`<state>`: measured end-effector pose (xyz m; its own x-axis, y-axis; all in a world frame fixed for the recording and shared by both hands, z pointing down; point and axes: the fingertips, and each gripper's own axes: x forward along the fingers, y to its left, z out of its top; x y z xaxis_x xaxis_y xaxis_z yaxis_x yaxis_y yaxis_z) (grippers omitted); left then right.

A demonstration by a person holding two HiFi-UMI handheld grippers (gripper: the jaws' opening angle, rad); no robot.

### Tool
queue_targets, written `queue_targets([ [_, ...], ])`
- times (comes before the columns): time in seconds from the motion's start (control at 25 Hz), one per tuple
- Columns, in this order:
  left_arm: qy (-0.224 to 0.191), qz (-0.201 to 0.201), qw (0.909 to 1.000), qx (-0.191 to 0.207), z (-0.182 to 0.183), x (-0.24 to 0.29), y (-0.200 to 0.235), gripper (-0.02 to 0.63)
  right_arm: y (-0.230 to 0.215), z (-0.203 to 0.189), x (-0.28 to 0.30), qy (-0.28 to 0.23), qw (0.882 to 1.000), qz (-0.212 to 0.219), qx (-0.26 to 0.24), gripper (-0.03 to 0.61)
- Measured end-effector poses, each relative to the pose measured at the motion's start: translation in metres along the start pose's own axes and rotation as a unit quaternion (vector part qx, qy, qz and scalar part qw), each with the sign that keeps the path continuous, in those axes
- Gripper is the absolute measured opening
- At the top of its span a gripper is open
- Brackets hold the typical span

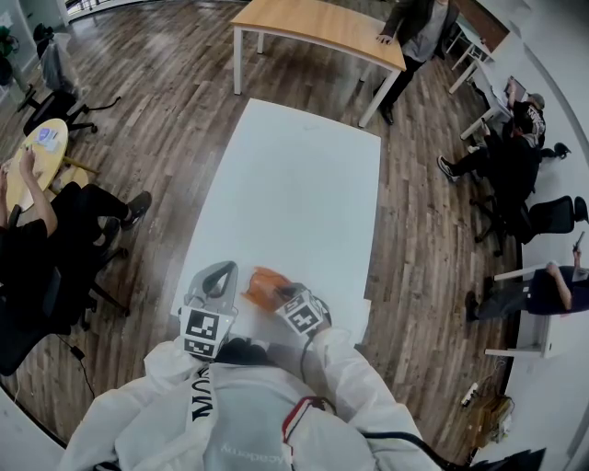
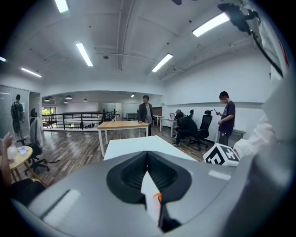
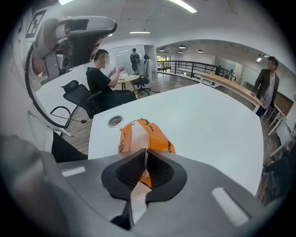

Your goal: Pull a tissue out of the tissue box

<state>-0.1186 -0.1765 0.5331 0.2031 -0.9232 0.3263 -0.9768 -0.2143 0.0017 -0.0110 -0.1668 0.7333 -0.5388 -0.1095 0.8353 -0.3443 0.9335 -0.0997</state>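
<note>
**Right gripper point(image 3: 145, 155) closed on the tissue point(image 3: 139, 134) at the pack point(image 3: 159, 139) slot**

The right jaws stood pressed together over the orange pack, and a thin white fold of tissue appeared pinched between the pads. The left gripper point(image 2: 147, 155) was also closed, with nothing in it. It was held just beside the pack on its left; whether it touched the pack could not be told. The pack lay at the near end of the white table point(image 1: 294, 184), with a round cable port point(image 3: 115, 121) near it. A wooden table point(image 1: 313, 26) and several people were well apart beyond. The pull should probably run straight up out of the slot, slow and steady, to avoid tearing. The light pack would likely lift with the tissue, so pinning it down with the left gripper is advisable.
</note>
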Motion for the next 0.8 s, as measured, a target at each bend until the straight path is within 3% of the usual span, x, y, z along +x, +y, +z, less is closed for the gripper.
queue_targets([
  [0.8, 0.001, 0.0, 1.0, -0.006, -0.002, 0.002, -0.003, 0.0, -0.018, 0.008, -0.007, -0.018, 1.0, -0.012, 0.008, 0.006],
])
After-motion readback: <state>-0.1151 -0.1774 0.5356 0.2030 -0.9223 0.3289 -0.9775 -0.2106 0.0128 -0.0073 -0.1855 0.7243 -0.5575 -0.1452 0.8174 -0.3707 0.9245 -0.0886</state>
